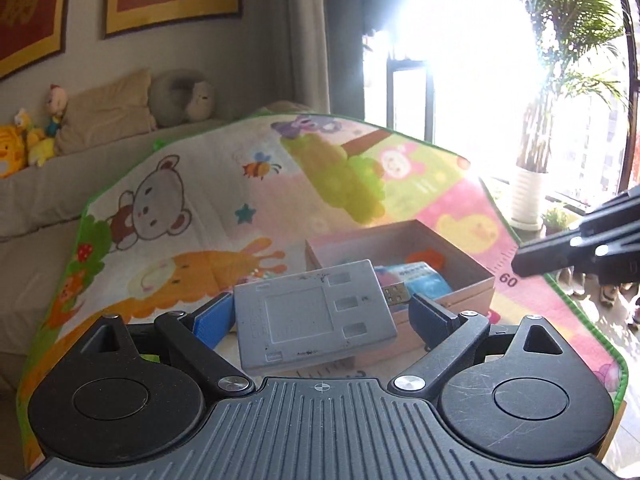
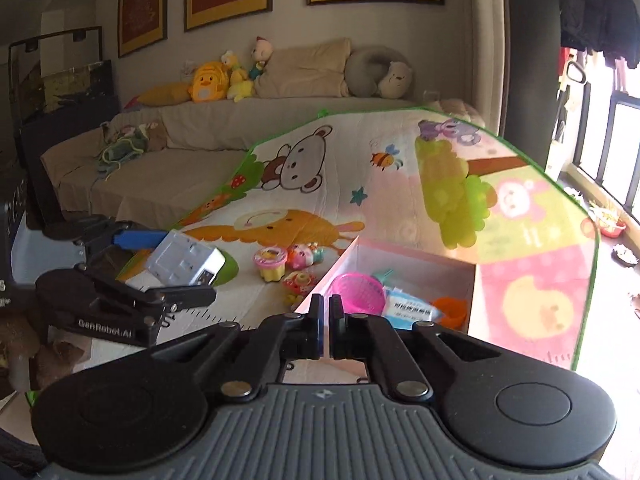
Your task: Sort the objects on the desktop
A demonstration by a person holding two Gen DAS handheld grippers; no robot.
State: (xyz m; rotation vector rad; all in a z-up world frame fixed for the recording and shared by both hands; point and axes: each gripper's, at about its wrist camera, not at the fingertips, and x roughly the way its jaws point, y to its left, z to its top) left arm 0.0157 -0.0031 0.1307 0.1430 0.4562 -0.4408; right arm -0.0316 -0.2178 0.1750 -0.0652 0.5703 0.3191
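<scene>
My left gripper (image 1: pixel 320 314) is shut on a flat grey USB device (image 1: pixel 312 316) with a metal plug, held above the table near the open cardboard box (image 1: pixel 472 276). The right wrist view shows that gripper (image 2: pixel 160 264) with the device (image 2: pixel 184 262) at the left. The box (image 2: pixel 472 292) holds a pink basket (image 2: pixel 358 292), a blue-white packet (image 2: pixel 412 308) and an orange cup (image 2: pixel 450 310). My right gripper (image 2: pixel 325 312) is shut and empty, near the box's near-left corner. Small toys (image 2: pixel 292 266) lie on the mat left of the box.
A cartoon play mat (image 2: pixel 400 184) covers the table. A sofa with pillows and plush toys (image 2: pixel 224 76) stands behind. A bright window and a potted palm (image 1: pixel 532 196) are at the right. The right gripper's dark tip (image 1: pixel 576 248) shows at the right edge.
</scene>
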